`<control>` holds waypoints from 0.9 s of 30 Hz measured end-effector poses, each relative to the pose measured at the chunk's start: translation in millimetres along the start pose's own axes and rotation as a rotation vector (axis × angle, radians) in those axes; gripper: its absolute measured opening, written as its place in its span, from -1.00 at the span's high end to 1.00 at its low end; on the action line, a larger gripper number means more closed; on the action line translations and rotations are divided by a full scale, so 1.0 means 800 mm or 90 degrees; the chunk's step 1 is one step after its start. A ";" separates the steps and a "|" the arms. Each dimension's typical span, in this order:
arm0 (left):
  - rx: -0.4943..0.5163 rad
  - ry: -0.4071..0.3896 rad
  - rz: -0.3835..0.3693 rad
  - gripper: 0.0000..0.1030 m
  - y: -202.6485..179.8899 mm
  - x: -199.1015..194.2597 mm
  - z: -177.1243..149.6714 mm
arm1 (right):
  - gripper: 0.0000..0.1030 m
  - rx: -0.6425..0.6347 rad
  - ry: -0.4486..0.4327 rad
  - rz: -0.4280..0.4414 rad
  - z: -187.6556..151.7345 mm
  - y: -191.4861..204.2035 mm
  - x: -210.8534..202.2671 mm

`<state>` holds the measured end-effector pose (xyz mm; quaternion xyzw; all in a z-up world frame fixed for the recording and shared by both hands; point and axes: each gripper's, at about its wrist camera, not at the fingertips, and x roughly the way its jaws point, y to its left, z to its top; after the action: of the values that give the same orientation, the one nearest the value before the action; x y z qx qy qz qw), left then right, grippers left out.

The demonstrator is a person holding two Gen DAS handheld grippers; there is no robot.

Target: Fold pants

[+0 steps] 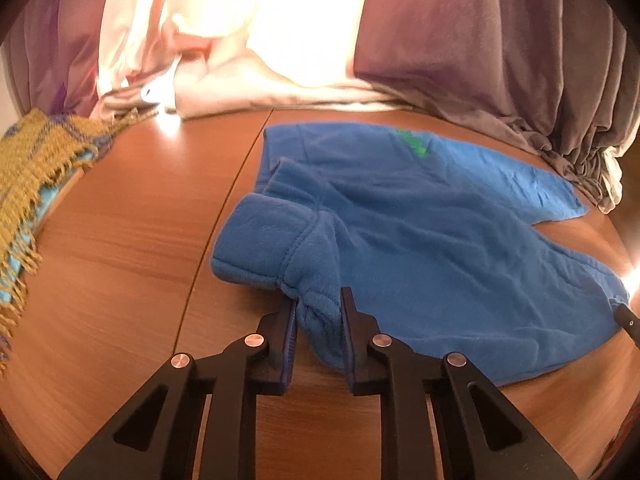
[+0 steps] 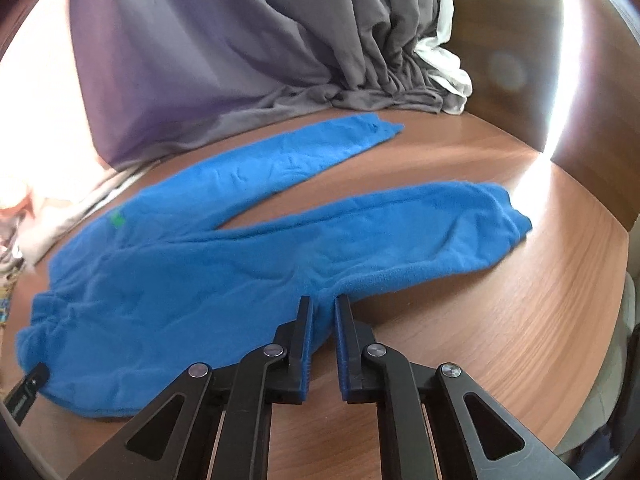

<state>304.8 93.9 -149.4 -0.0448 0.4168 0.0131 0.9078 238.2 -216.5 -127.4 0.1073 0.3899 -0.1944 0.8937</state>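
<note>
**A room in a home**

A domestic setting is suggested by a wooden table [image 1: 120, 240] set against long grey curtains [image 2: 240, 60], with pale fabric [image 1: 240, 60] lit from behind. A fringed woven blanket [image 1: 36, 168] is draped at the table's edge.

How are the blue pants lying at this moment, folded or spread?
Spread, not yet folded: the blue pants lie flat on the table with both legs splayed apart, wood showing between them.
</note>
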 end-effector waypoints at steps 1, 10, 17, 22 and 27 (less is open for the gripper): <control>0.000 -0.005 -0.002 0.61 -0.001 -0.005 0.002 | 0.79 -0.002 -0.003 0.003 0.001 0.000 -0.003; 0.004 -0.012 -0.012 0.64 -0.002 -0.031 0.013 | 0.79 -0.008 -0.036 0.016 0.018 -0.005 -0.035; 0.015 -0.013 -0.015 0.65 -0.005 -0.059 0.014 | 0.79 -0.008 -0.068 0.040 0.036 -0.008 -0.068; 0.020 -0.013 -0.015 0.65 -0.007 -0.083 0.009 | 0.79 -0.013 -0.070 0.056 0.041 -0.014 -0.085; 0.014 -0.012 -0.008 0.65 -0.012 -0.101 0.005 | 0.79 -0.017 -0.071 0.065 0.044 -0.026 -0.095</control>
<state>255.8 85.7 -85.2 -0.0375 0.4082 0.0030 0.9121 205.1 -227.4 -48.3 0.1046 0.3358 -0.1489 0.9242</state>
